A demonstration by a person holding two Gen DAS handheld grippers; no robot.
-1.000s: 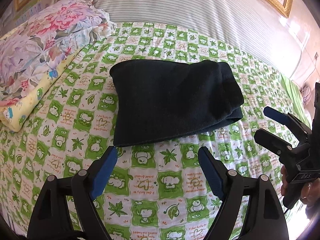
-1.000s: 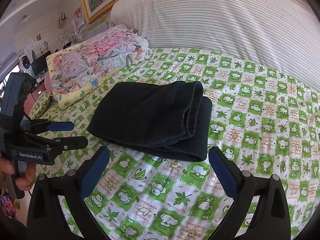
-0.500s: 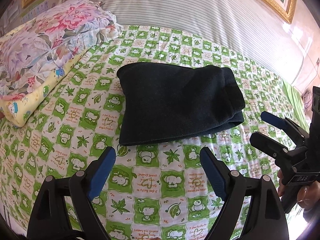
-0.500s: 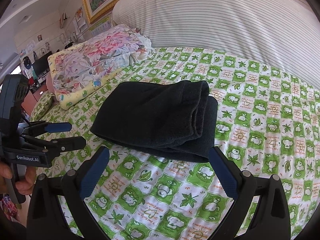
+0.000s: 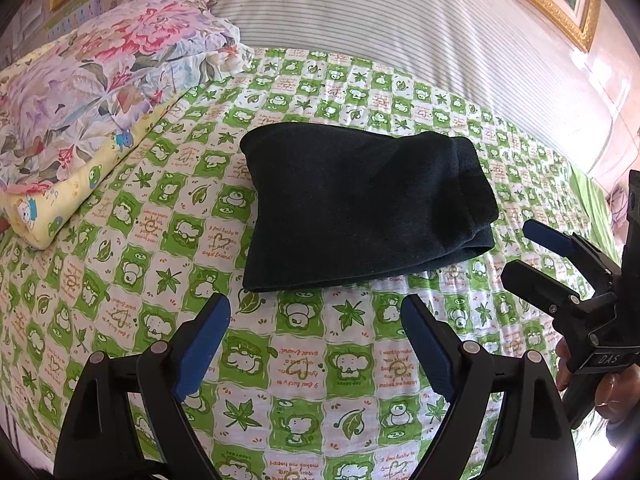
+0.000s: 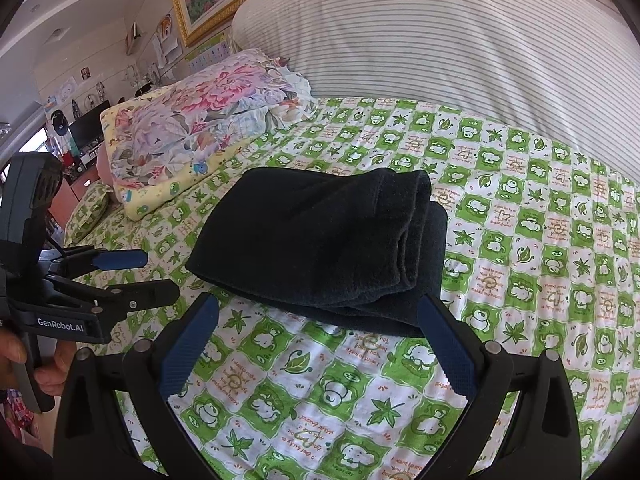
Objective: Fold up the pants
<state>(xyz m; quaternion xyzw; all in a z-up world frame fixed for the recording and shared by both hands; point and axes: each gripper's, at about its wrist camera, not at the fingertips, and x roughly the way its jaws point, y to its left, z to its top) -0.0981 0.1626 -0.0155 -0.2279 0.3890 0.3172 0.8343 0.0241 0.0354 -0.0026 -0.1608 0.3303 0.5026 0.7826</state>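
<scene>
Spreading across both views: green-and-white checked cartoon-print bedsheet (image 5: 312,368), with floral quilt bundle (image 5: 92,92) at far left. Lying at centre of sheet: black fleece pants (image 5: 360,208), folded into a compact layered rectangle, untouched. Drawn back slightly since half a second ago, pants now smaller in view: left gripper (image 5: 316,316) and right gripper (image 6: 320,320), both spread wide, holding nothing, short of the near edge. Fold judged complete. No containers visible.
</scene>
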